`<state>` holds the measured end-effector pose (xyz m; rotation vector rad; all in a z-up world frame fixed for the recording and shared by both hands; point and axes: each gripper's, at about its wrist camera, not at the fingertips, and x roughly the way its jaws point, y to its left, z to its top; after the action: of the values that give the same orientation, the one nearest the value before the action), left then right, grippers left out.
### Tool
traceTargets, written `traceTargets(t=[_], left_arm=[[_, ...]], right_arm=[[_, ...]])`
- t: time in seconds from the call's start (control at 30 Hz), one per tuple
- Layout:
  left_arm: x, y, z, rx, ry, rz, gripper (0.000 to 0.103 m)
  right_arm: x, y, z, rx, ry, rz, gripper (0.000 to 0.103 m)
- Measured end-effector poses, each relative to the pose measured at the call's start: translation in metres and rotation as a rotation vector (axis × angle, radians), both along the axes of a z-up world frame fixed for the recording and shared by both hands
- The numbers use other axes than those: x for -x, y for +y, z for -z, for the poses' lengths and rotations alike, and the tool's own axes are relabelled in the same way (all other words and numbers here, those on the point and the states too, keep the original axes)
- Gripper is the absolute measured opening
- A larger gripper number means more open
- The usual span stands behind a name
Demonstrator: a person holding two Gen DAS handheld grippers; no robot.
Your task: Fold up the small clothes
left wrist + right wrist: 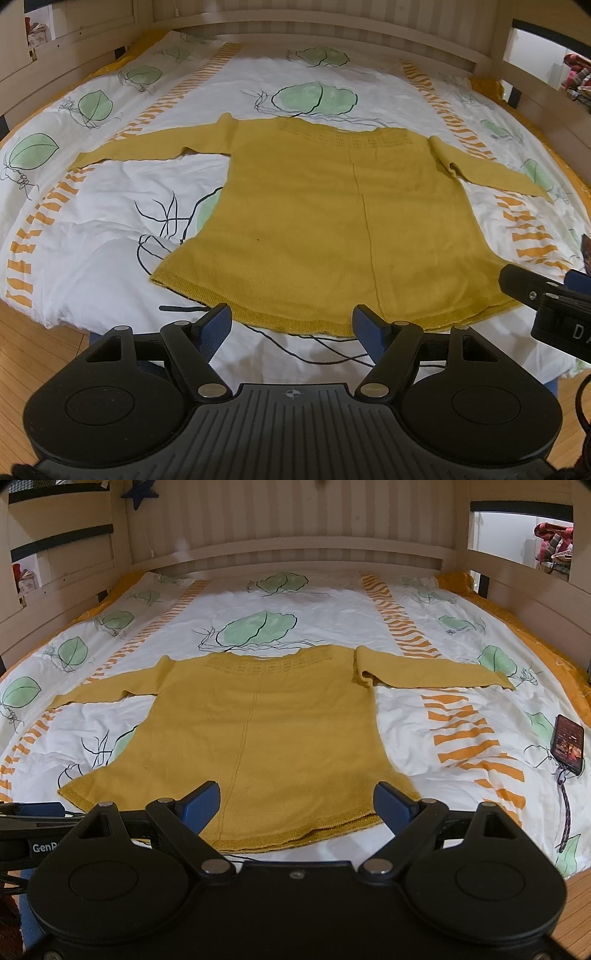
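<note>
A small mustard-yellow knitted sweater lies flat on the bed, hem toward me, both sleeves spread out to the sides; it also shows in the right wrist view as the sweater. My left gripper hovers open just short of the hem, nothing between its blue pads. My right gripper is open too, above the right part of the hem, holding nothing. In the left wrist view the right gripper's black finger pokes in from the right edge.
The bed has a white quilt with green leaves and orange stripes, boxed in by a wooden bed frame. A phone with a cord lies on the quilt at the right. Wooden floor shows at the near edge.
</note>
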<state>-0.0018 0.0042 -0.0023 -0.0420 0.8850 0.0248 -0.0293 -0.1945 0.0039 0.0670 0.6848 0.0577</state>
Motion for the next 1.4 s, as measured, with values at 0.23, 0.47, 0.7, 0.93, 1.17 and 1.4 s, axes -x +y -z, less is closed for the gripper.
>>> traceTargets(t=[0.23,0.47,0.7,0.93,1.17,1.4], left_arm=[[0.001,0.0,0.001,0.0,0.001,0.0,0.071],[0.0,0.0,0.001,0.002,0.002,0.0,0.071],[-0.013,0.001,-0.001,-0.002,-0.007,0.013,0.071],[-0.042,0.008,-0.007,-0.01,-0.031,0.029,0.071],[-0.088,0.011,-0.015,-0.009,-0.07,0.052,0.071],[-0.142,0.009,-0.016,-0.029,-0.075,0.085,0.071]], right_arm=[[-0.002,0.002,0.001,0.005,0.006,-0.007,0.091],[-0.006,0.003,0.004,0.007,0.019,-0.012,0.091],[-0.016,0.005,0.009,0.01,0.039,-0.033,0.091],[-0.042,0.0,0.012,-0.007,0.052,-0.067,0.091],[-0.082,-0.026,0.007,0.002,0.035,-0.042,0.091],[-0.133,-0.067,0.004,-0.035,0.055,0.006,0.091]])
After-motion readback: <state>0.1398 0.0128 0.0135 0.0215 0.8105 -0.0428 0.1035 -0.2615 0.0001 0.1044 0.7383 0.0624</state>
